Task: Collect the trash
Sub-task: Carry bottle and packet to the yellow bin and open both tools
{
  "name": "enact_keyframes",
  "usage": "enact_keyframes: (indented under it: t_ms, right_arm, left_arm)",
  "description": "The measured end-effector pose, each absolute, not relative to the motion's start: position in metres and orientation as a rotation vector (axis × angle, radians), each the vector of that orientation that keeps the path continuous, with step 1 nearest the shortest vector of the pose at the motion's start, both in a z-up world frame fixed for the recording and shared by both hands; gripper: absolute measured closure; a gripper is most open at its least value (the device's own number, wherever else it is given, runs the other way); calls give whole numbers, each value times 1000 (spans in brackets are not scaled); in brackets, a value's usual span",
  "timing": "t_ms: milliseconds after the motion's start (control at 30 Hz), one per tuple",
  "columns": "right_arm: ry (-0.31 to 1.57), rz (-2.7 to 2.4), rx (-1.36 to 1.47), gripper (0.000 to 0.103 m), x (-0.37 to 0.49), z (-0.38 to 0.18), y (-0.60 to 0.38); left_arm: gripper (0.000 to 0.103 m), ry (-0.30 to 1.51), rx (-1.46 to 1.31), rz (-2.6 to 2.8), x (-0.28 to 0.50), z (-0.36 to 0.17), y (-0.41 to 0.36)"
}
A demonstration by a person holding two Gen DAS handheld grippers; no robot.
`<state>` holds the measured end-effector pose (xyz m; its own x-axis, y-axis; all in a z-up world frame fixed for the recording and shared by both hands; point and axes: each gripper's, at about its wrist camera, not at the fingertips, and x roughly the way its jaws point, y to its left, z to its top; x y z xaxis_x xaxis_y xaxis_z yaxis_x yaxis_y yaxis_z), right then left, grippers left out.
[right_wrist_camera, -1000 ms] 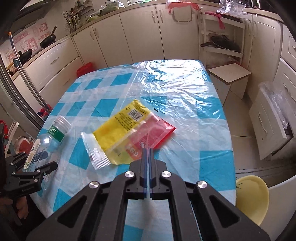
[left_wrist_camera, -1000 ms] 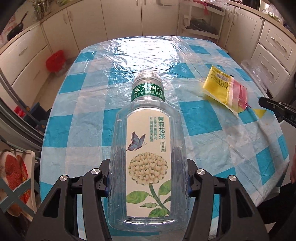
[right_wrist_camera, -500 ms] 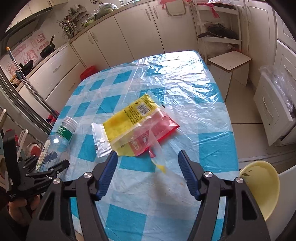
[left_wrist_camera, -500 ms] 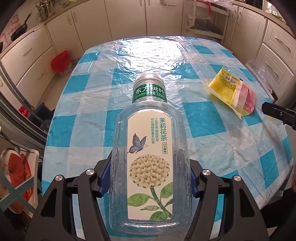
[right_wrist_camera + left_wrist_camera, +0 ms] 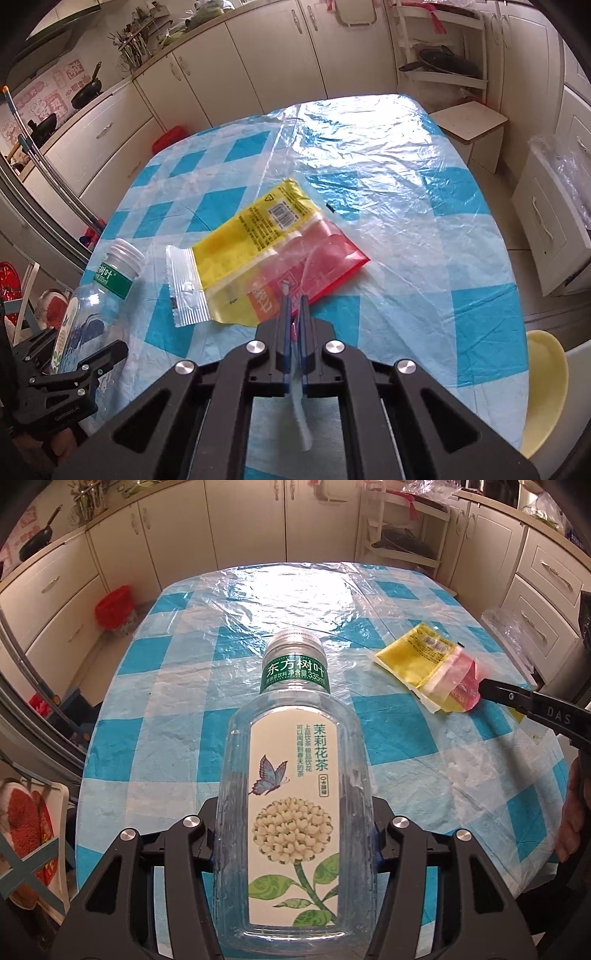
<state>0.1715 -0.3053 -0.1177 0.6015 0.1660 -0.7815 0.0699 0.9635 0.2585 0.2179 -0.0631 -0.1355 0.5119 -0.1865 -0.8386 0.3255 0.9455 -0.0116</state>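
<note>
1. Left gripper (image 5: pixel 291 834): we hold it pitched steeply down over the near edge of the table (image 5: pixel 173 716). Its jaws are closing, and an empty clear tea bottle (image 5: pixel 291 794) lies between them; the pads press its lower body on both sides, its white cap pointing away from us. A hand (image 5: pixel 48 443) shows dimly behind this gripper in the right wrist view.

2. Right gripper (image 5: pixel 293 306): we hold it tilted down likewise, its blue-padded fingers (image 5: pixel 285 325) drawn together to a narrow slit, pinching a strip of clear film (image 5: pixel 297 402) that trails back between the arms. Its tip sits at the near red end of the wrappers.

3. Wrappers (image 5: pixel 266 251): a yellow packet and a red one, overlapping, flat on the table just ahead of the right gripper and to the right of the bottle, near but apart from it.

4. Table cover: blue-and-white check under crinkled plastic sheet.

5. Beyond: cream kitchen cabinets (image 5: pixel 258 48), a red bin (image 5: pixel 114 609) on the floor, a yellow chair (image 5: pixel 543 387) at the right
</note>
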Motion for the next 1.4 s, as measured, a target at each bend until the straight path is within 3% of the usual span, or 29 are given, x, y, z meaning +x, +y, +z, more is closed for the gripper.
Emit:
enact_keyframes:
  t_ms: [533, 1033, 1200, 1400]
  right_arm:
    - [673, 35, 288, 100, 101, -37, -353]
    - [497, -233, 378, 100, 6, 2, -456]
    - [568, -299, 403, 100, -3, -21, -481]
    - [851, -386, 544, 99, 15, -110, -525]
  left_arm:
    - [51, 871, 111, -378, 190, -91, -84]
    - [51, 811, 167, -616, 143, -58, -186]
    - [51, 802, 203, -695, 124, -52, -230]
    - [51, 793, 240, -778, 103, -51, -277]
